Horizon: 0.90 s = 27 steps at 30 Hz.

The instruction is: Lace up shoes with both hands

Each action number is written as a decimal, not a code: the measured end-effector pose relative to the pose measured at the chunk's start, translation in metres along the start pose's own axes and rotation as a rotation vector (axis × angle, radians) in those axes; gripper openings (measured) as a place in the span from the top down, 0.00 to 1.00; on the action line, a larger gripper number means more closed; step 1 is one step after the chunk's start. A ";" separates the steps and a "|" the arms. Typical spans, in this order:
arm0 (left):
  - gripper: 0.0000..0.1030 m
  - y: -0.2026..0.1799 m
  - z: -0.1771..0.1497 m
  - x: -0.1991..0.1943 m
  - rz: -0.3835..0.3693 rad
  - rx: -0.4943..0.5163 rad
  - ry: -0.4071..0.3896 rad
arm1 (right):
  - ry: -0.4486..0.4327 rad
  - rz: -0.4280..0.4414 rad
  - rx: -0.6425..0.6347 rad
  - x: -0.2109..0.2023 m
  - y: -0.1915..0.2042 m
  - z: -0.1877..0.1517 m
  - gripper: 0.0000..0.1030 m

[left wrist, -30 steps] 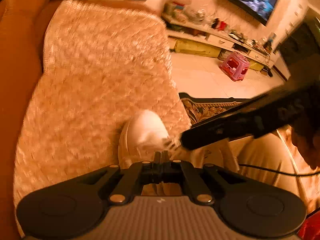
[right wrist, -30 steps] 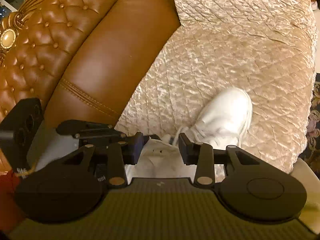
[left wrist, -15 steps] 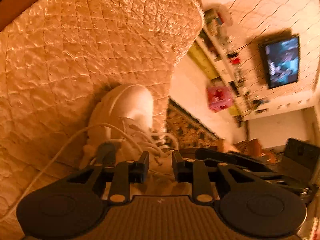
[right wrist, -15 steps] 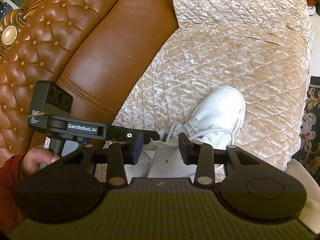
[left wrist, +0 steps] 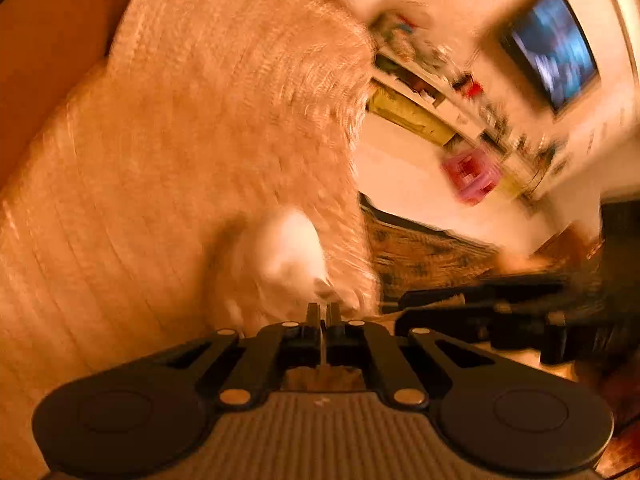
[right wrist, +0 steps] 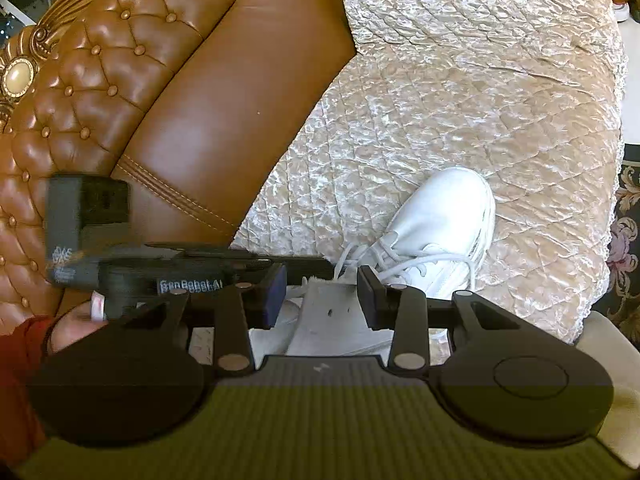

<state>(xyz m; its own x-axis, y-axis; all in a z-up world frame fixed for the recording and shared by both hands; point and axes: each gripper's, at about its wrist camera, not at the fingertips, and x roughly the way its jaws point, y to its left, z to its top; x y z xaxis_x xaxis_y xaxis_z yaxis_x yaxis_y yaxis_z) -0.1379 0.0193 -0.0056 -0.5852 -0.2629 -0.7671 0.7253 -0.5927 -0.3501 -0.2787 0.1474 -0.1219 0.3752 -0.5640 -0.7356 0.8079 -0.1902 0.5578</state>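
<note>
We see a white sneaker [right wrist: 444, 224] worn on a foot, resting on a pale quilted sofa cover [right wrist: 460, 92], toe pointing to the far right; its white laces [right wrist: 400, 258] lie loose and crossed over the tongue, one strand looping out toward the right side of the shoe; a white sock [right wrist: 332, 320] rises from its collar at the near edge; in the left wrist view the same shoe is only a bright blur just beyond the fingertips; the left gripper [right wrist: 320, 268] reaches in from the left, its tip at the laces by the collar; its jaws have just been closing and now stand pressed together with only a sliver between them, and a pale thread seems to run down that sliver, though blur keeps us from saying whether it is lace; a hand [right wrist: 76, 324] in a red sleeve [right wrist: 20, 344] holds that gripper at the near left; the right gripper [right wrist: 322, 294] hovers over the sock and collar with its fingers [right wrist: 274, 292] moderately apart, nothing between them; left of the cover is a brown leather sofa back [right wrist: 224, 112] with button tufting; in the blurred left wrist view, far right, we make out a pink stool [left wrist: 472, 174] on a light floor and a lit television [left wrist: 556, 48] on the wall
</note>
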 end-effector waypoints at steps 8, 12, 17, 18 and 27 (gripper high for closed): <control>0.99 0.013 0.021 -0.035 0.116 0.015 -0.176 | -0.012 -0.005 -0.005 0.002 0.000 0.001 0.50; 0.99 0.023 0.037 -0.058 -0.001 -0.068 -0.219 | -0.063 -0.042 -0.085 -0.001 0.010 0.008 0.49; 1.00 0.008 0.058 -0.085 -0.011 0.000 -0.314 | -0.105 -0.056 -0.295 0.008 0.050 0.028 0.49; 1.00 0.006 0.062 -0.090 -0.011 0.010 -0.329 | -0.095 -0.033 -0.311 0.013 0.057 0.032 0.49; 0.99 0.046 0.051 -0.072 0.039 -0.152 -0.184 | -0.002 0.006 -0.223 0.048 0.052 0.045 0.49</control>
<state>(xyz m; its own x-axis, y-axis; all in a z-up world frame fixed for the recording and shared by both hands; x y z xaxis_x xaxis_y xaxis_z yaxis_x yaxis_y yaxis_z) -0.0809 -0.0281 0.0612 -0.6019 -0.4255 -0.6758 0.7866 -0.4620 -0.4097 -0.2393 0.0747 -0.1108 0.3796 -0.5659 -0.7319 0.8862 -0.0048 0.4633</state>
